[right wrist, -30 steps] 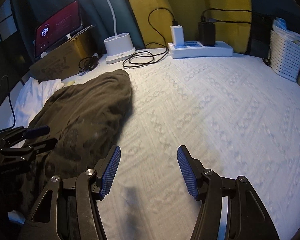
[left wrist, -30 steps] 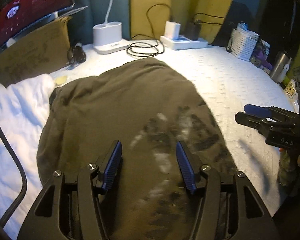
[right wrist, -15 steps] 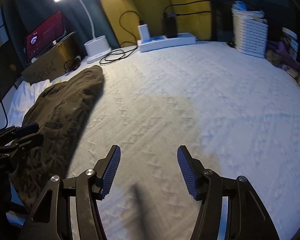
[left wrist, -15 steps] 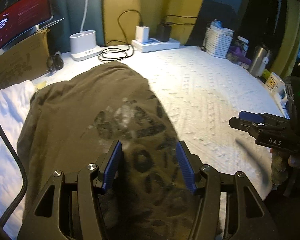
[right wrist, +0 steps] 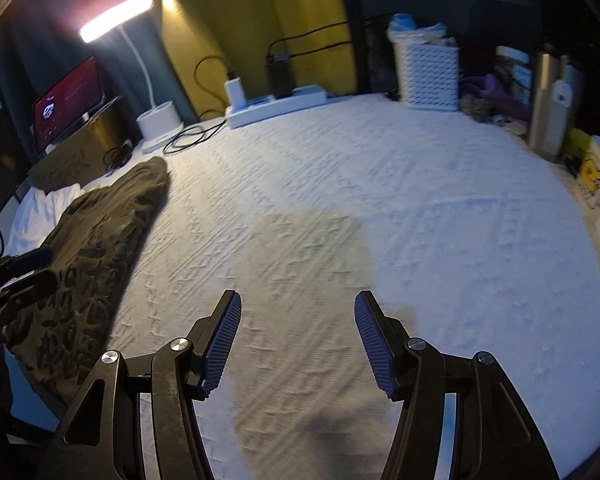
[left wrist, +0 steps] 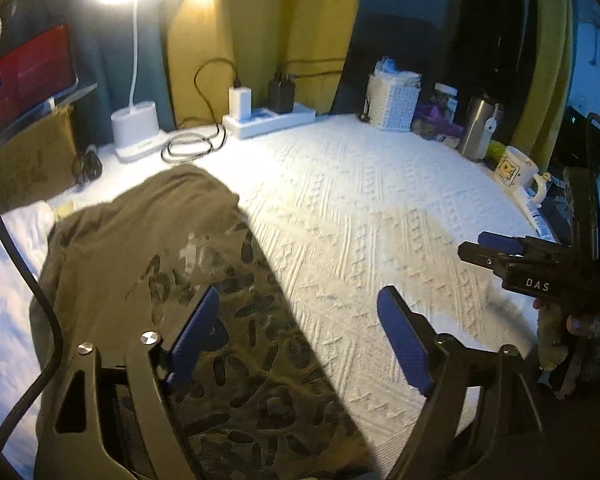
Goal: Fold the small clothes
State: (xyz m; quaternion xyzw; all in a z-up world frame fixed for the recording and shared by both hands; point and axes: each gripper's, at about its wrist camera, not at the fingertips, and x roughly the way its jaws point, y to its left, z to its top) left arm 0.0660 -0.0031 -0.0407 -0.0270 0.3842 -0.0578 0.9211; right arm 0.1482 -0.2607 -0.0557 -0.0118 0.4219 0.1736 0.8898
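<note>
An olive-green garment with a dark print (left wrist: 168, 280) lies folded lengthwise on the left side of the white textured cover (left wrist: 360, 232). It also shows at the left of the right wrist view (right wrist: 100, 240). My left gripper (left wrist: 300, 320) is open and empty, raised over the garment's right edge. My right gripper (right wrist: 298, 320) is open and empty above bare cover; it shows at the right of the left wrist view (left wrist: 500, 252). The left gripper shows at the left edge of the right wrist view (right wrist: 16, 276).
A lit desk lamp (left wrist: 134, 132), cables (left wrist: 192, 146), a power strip with chargers (left wrist: 268, 118), a white basket (left wrist: 392, 100), a steel flask (left wrist: 478, 128) and a mug (left wrist: 518, 168) line the far and right edges. A cardboard box (left wrist: 28, 156) and white cloth (left wrist: 8, 280) lie left.
Both grippers have pulled back and up and swung right, open throughout. The garment now lies further left in both views and has not changed shape.
</note>
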